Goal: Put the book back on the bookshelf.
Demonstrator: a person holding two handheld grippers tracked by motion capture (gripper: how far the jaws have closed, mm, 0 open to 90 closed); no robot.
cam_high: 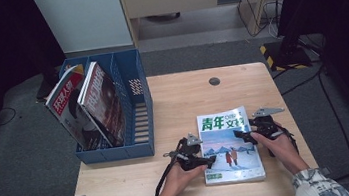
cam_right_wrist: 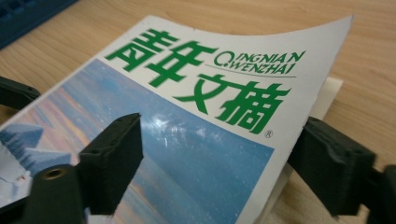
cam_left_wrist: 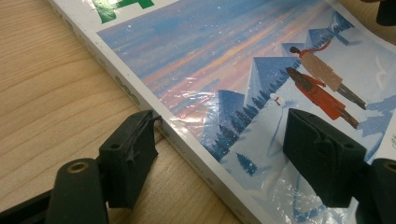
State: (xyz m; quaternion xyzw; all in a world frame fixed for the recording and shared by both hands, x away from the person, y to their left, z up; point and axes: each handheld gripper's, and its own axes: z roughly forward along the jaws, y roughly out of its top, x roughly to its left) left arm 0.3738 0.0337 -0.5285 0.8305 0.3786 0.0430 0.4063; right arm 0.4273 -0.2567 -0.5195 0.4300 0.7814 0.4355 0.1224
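A magazine (cam_high: pixel 228 141) with a snowy blue cover and green title lies flat on the wooden table (cam_high: pixel 182 97), toward the front right. My left gripper (cam_high: pixel 209 161) is open at its left, bound edge. In the left gripper view one jaw rests on the wood beside the spine and the other stands over the cover (cam_left_wrist: pixel 224 60), left gripper (cam_left_wrist: pixel 222 128) straddling that edge. My right gripper (cam_high: pixel 241 132) is open at the magazine's far right corner. There the cover (cam_right_wrist: pixel 187 130) curls up off the pages, right gripper (cam_right_wrist: pixel 219 135) with one jaw over it and one beside its edge.
A blue file holder (cam_high: pixel 136 107) stands at the table's left edge with two magazines (cam_high: pixel 69 101) (cam_high: pixel 102 102) leaning in its left slots; its right slot holds nothing. A small round hole (cam_high: pixel 214 81) sits near the table's far edge. Cables run on the floor at right.
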